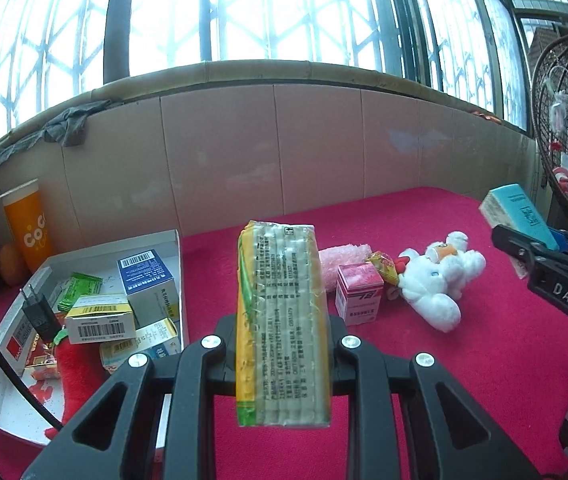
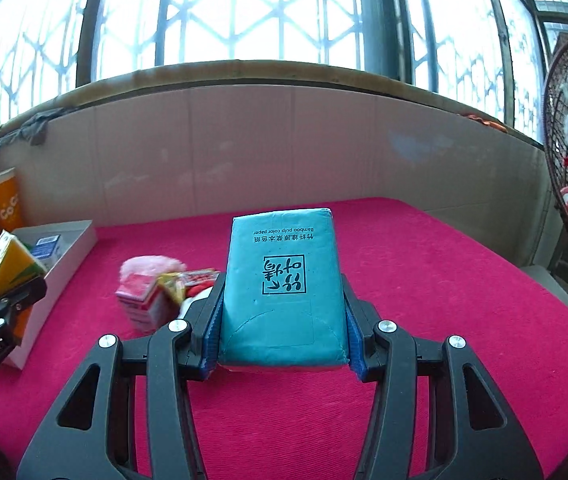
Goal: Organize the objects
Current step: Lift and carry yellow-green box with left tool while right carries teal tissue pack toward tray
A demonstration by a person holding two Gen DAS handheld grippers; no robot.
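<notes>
My left gripper (image 1: 284, 332) is shut on a flat yellow-green packet (image 1: 284, 288) with printed text, held upright above the red cloth. Its jaws press the packet's two sides. My right gripper (image 2: 282, 304) is shut on a teal tissue pack (image 2: 282, 272), blue pads (image 2: 212, 328) against both sides. From the left wrist view the right gripper (image 1: 523, 248) and tissue pack (image 1: 519, 210) hang at the right edge. The right wrist view shows the left gripper (image 2: 16, 292) and its packet (image 2: 4, 268) at the far left, beside the white box (image 2: 68, 252).
The open white box (image 1: 178, 280) at left holds several medicine cartons and a black charger. On the red cloth (image 1: 483, 360) lie a pink carton (image 1: 357, 294), a pink fluffy item (image 1: 343, 256), a sweet wrapper (image 1: 383, 266) and a white plush toy (image 1: 439, 280). An orange cup (image 1: 28, 228) stands behind the box. A padded wall runs along the back.
</notes>
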